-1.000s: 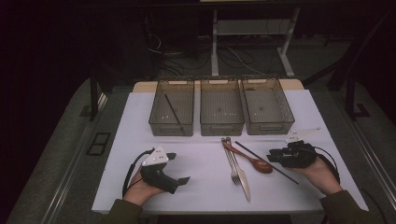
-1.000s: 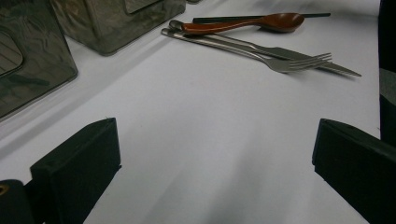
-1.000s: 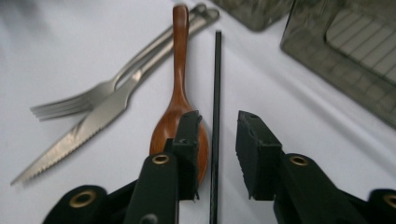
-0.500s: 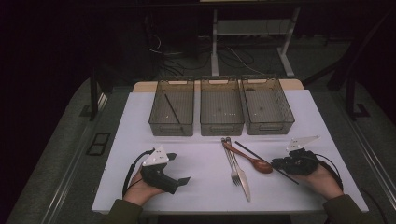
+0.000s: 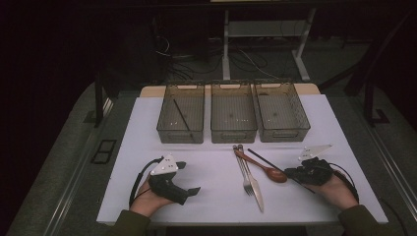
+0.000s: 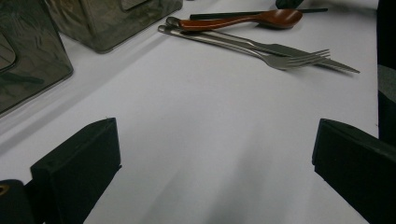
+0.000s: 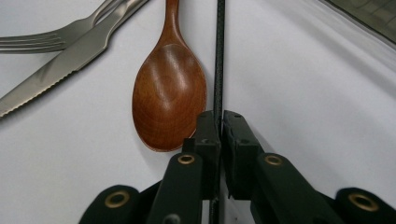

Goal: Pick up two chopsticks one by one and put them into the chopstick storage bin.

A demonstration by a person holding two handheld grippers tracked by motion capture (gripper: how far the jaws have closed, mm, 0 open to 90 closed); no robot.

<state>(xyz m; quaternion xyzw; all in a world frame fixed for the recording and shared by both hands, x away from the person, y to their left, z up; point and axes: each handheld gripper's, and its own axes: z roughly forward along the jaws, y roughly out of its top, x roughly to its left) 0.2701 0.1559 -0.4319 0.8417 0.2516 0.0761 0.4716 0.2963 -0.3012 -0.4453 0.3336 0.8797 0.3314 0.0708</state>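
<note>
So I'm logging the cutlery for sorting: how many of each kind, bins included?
Chopsticks: 2, one in the left bin, one on the table
Spoon: 1
Fork: 1
Knife: 1
Bins: 3
Total: 8

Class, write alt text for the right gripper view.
The right tool is shut on a black chopstick lying on the white table, beside a brown wooden spoon. A fork and serrated knife lie at upper left.

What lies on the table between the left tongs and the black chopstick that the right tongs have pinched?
In the high view, past the left tongs comes bare white table, then the fork, knife and wooden spoon, before the chopstick in the right tongs.
</note>
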